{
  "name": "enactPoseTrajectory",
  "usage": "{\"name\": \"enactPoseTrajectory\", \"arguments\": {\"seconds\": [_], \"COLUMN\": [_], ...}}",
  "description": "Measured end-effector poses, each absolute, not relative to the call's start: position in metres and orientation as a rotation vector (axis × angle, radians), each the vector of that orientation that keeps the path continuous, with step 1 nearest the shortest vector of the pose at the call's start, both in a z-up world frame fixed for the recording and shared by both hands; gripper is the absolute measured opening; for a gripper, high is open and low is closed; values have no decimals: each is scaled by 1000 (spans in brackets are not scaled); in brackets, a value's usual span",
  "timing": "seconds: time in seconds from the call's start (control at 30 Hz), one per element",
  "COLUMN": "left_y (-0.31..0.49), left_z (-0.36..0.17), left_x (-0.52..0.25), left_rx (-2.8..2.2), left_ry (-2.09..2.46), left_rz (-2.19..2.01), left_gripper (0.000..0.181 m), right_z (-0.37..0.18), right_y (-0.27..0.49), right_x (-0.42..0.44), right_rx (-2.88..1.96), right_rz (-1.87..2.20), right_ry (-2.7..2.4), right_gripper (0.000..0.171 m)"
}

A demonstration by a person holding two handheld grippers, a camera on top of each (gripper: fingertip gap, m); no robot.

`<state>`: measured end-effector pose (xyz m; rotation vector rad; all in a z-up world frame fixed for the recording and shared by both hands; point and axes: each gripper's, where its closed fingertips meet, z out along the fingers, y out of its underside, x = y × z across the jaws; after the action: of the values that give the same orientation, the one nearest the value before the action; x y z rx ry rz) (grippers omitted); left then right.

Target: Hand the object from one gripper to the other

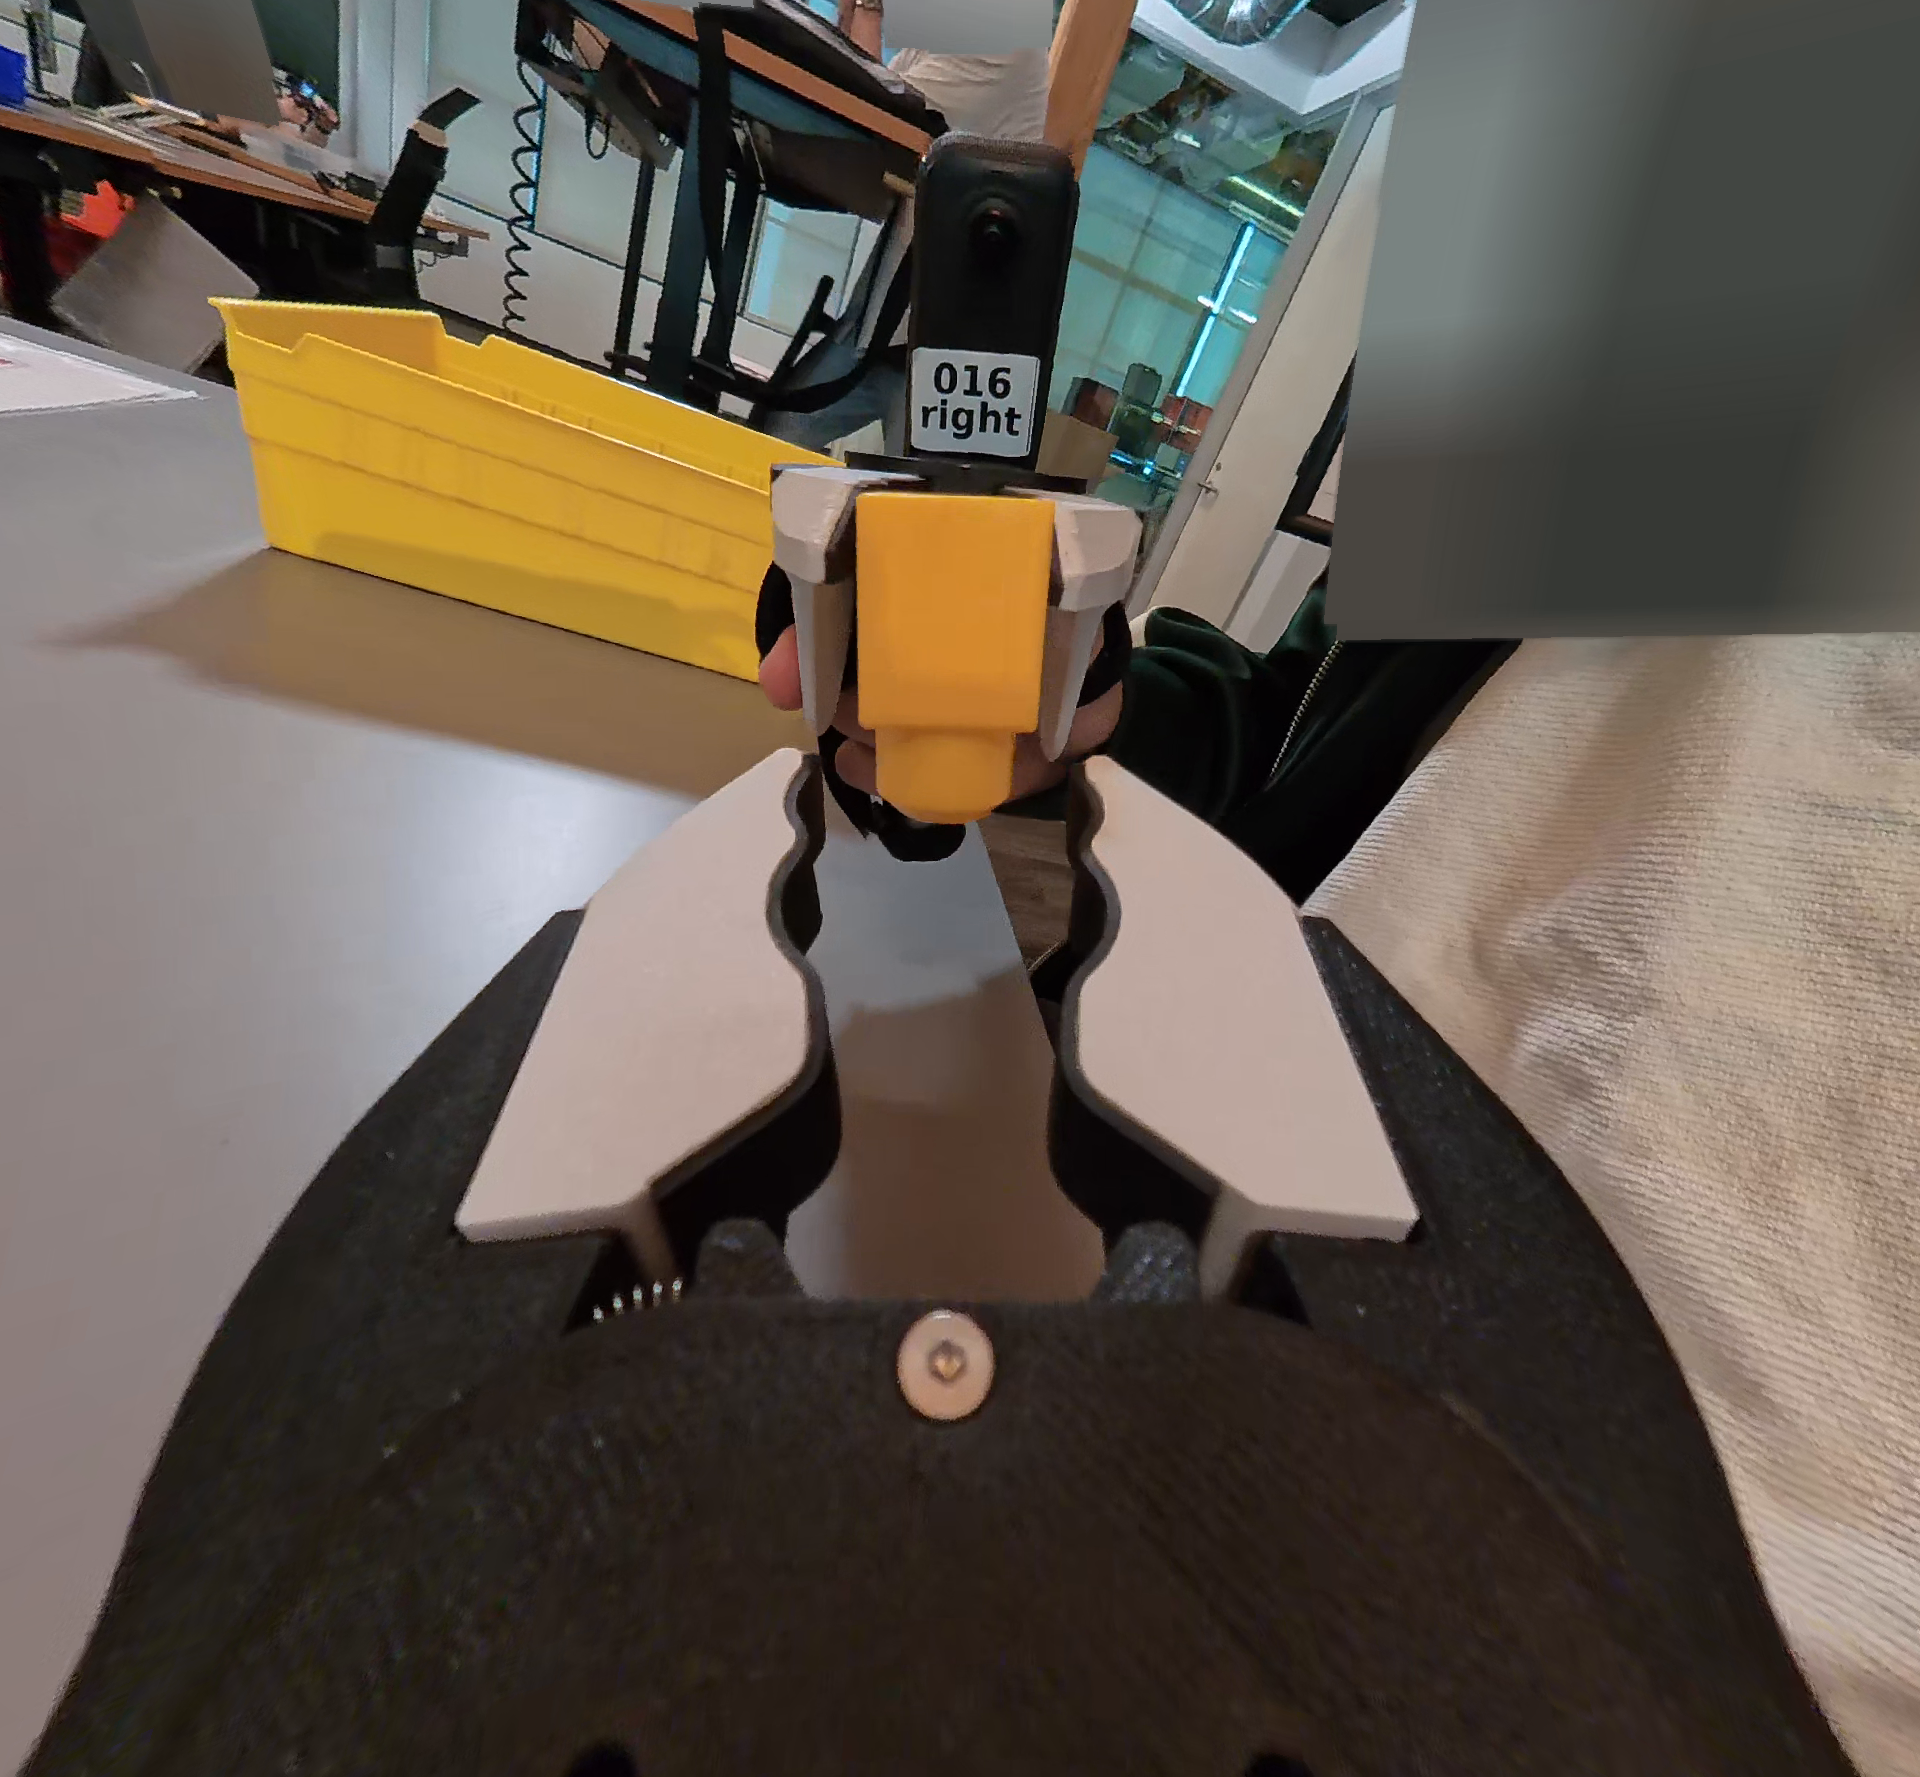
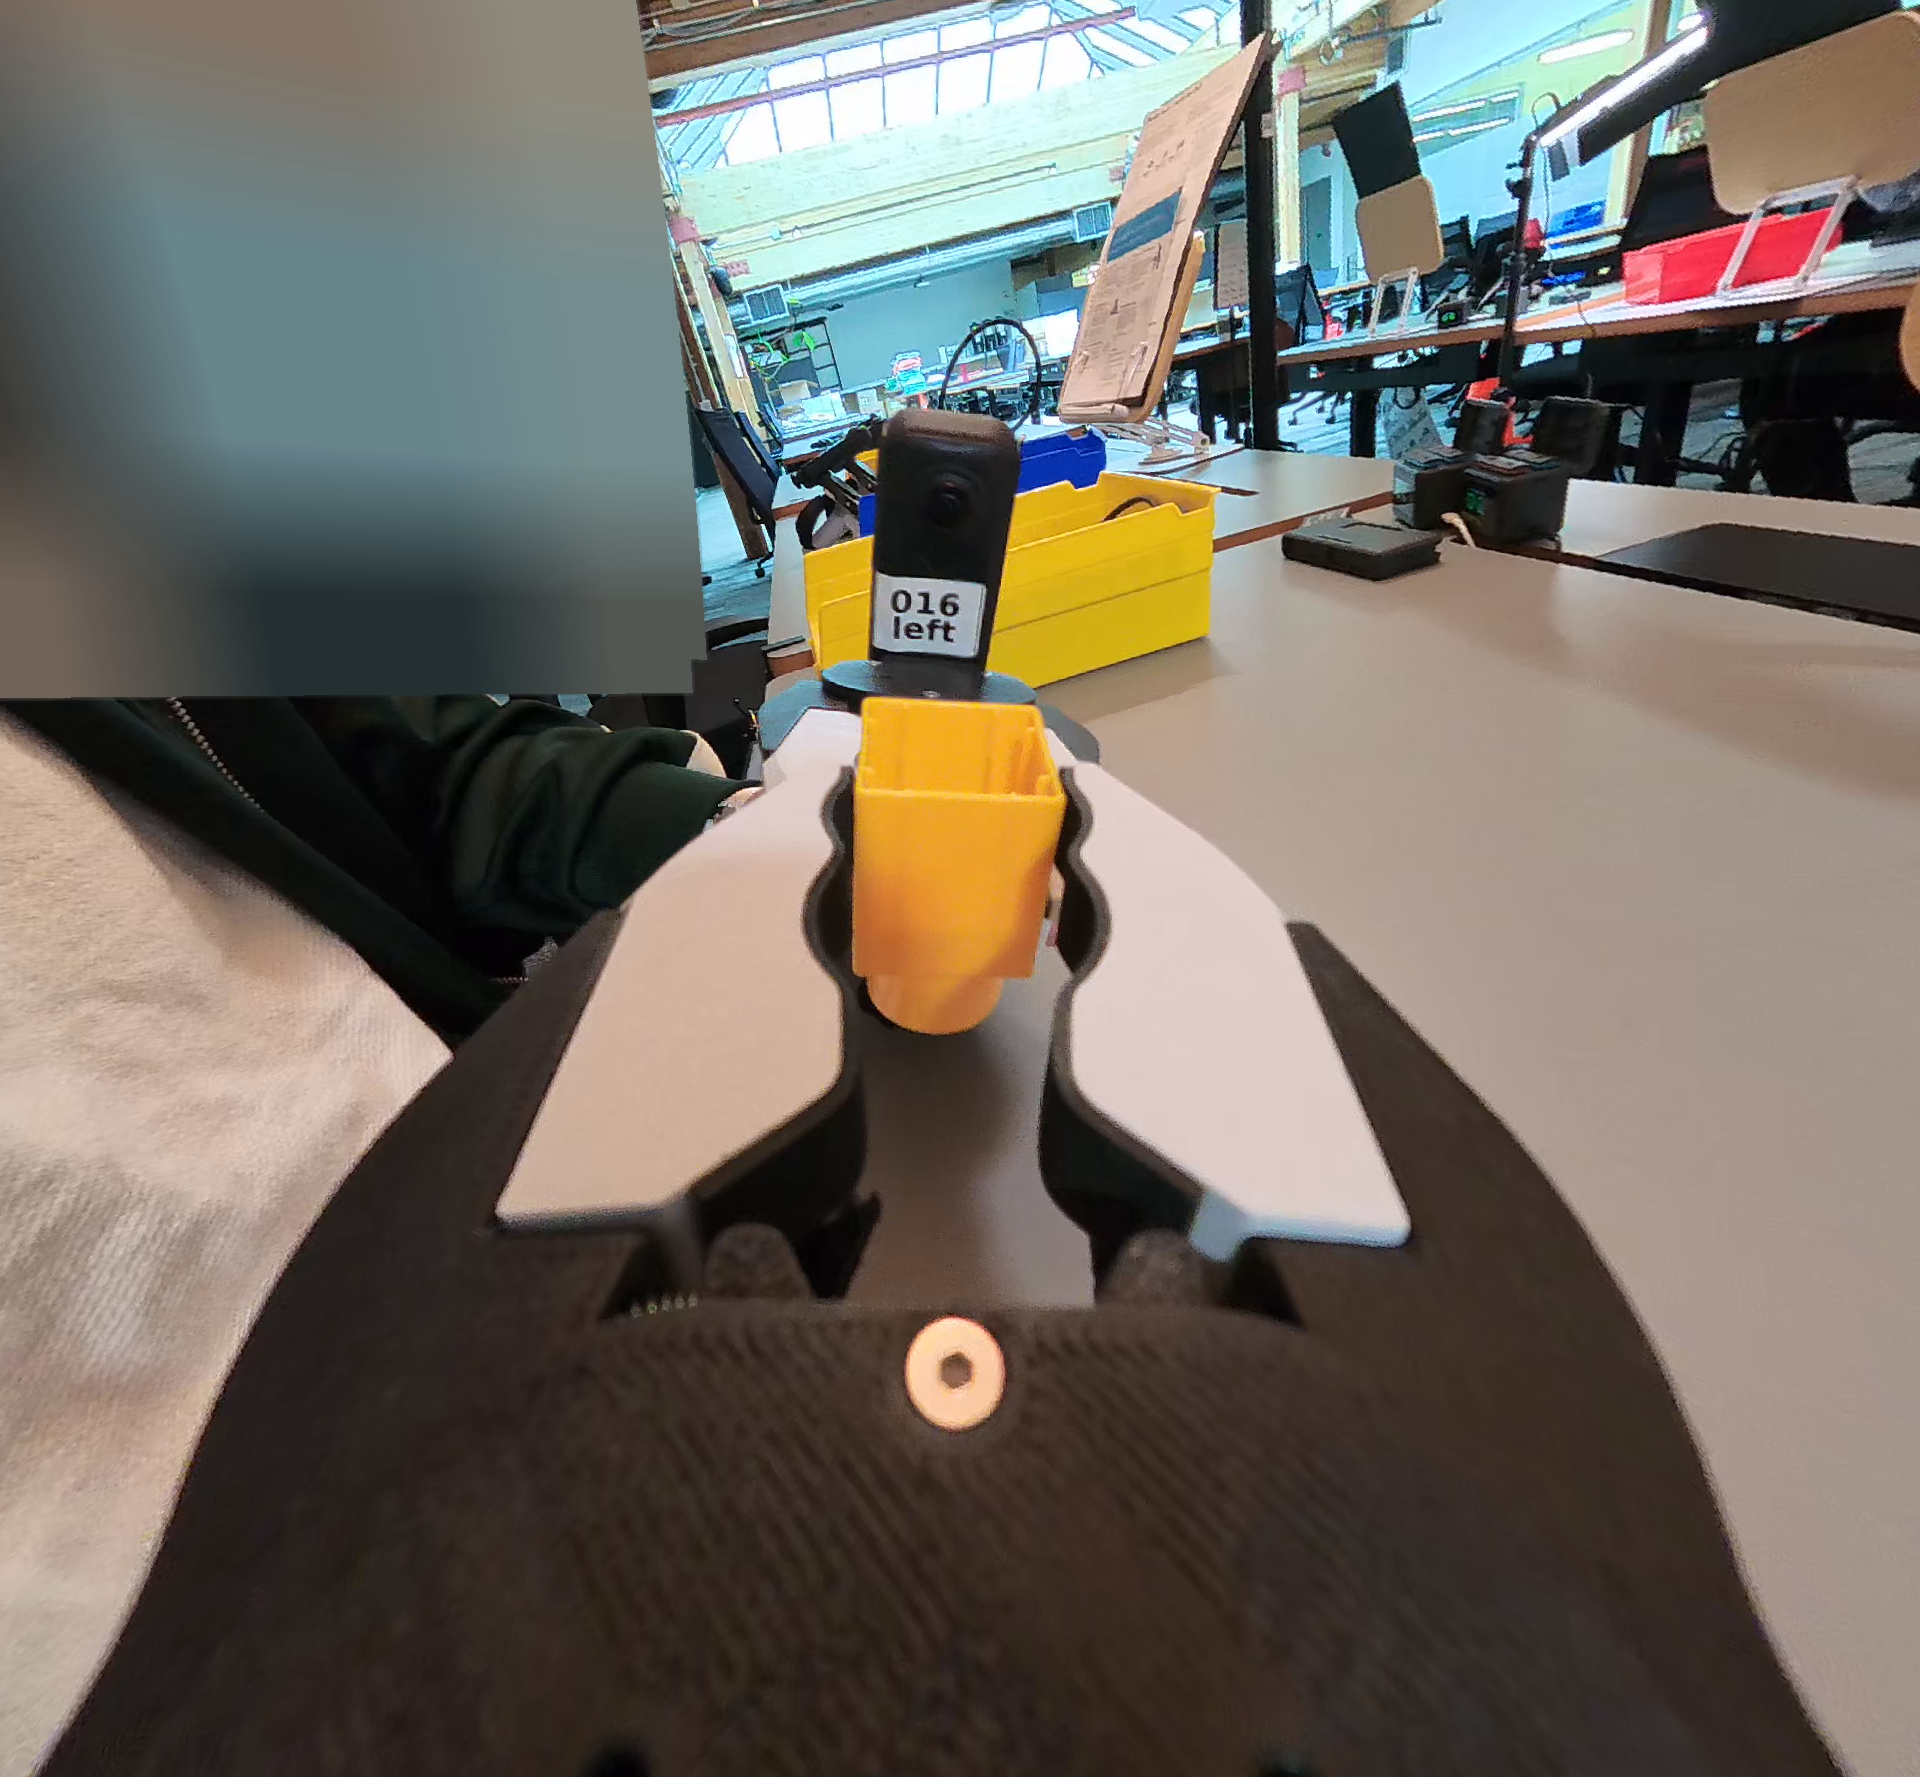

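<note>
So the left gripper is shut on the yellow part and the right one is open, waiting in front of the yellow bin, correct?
Swapped. The right gripper is shut on the yellow part, as the right wrist view shows; the left gripper is the open one, short of it. The yellow bin stands behind.

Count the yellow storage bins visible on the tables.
1 for sure: the yellow bin on the grey table, behind the grippers. The right wrist view suggests nested layers, so more bins may be stacked within it.

White printed sticker (image 1: 971,406) on each black camera (image 1: 992,221), wording withheld
</note>
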<state>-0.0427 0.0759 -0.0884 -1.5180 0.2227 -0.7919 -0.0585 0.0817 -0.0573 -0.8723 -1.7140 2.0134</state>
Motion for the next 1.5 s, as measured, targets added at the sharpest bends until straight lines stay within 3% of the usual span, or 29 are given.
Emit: {"name": "enactPoseTrajectory", "arguments": {"seconds": [0.47,0.9,1.03,1.13,1.5], "left_y": [78,79,74,68,34], "left_z": [-87,-87,-79,-75,-59], "left_x": [-43,-42,-40,-34,11], "left_rx": [-1537,-1552,-1489,-1451,-1305], "left_ry": [233,228,222,244,448], "left_rz": [-707,-699,-786,-906,-1364], "left_gripper": [43,33,32,32,33], "right_z": [-67,-70,-61,-45,-43], "right_y": [77,68,69,76,39], "right_x": [-62,-60,-59,-53,-5], "right_rx": [-898,-850,-853,-828,-526], "right_rz": [1955,1908,2042,2204,2524], "right_ry": [-1758,-1786,-1726,-1629,-1928], "right_gripper": [37,37,66,77,65]}}
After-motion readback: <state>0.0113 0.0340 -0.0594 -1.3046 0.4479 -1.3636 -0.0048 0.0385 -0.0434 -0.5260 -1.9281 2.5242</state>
